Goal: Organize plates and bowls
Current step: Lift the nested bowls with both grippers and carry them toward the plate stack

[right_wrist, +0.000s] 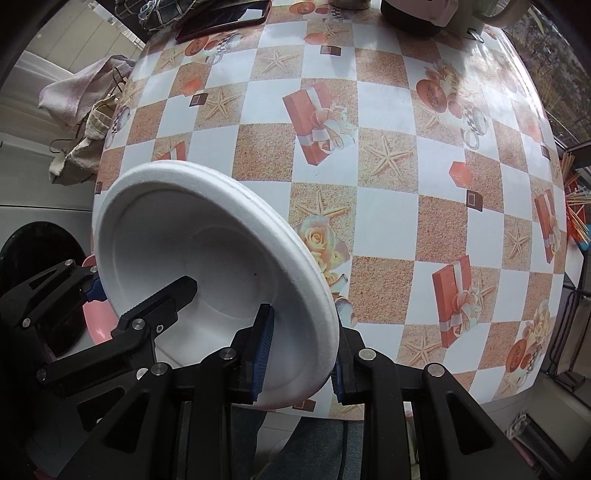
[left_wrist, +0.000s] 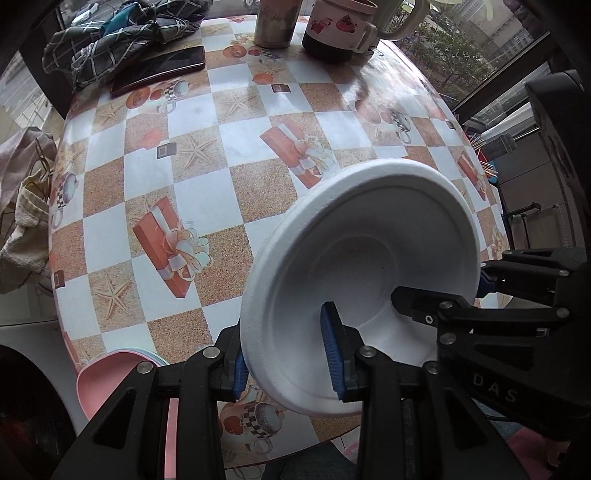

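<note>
here, both tools grip one white foam bowl above the patterned tabletop.

the left tool (left_wrist: pixel 288 354) is closed on the white foam bowl (left_wrist: pixel 369 266), one blue pad inside the wall and the other outside under the rim, at the bowl's near-left edge. the right tool (right_wrist: pixel 299 354) pinches the same bowl (right_wrist: pixel 207 258) the same way at its near-right edge, so the bowl hangs tilted between the two, its opening turned toward the cameras and lifted off the tabletop (left_wrist: pixel 221 155). a stack of pink plates (left_wrist: pixel 110 373) lies below and to the left of the left tool, at the near edge. well ahead of both tools, at the far side, lie a phone (left_wrist: pixel 159 70), a checked cloth (left_wrist: pixel 122 33), a metal cup (left_wrist: pixel 275 22) and a mug (left_wrist: pixel 340 26).
</note>
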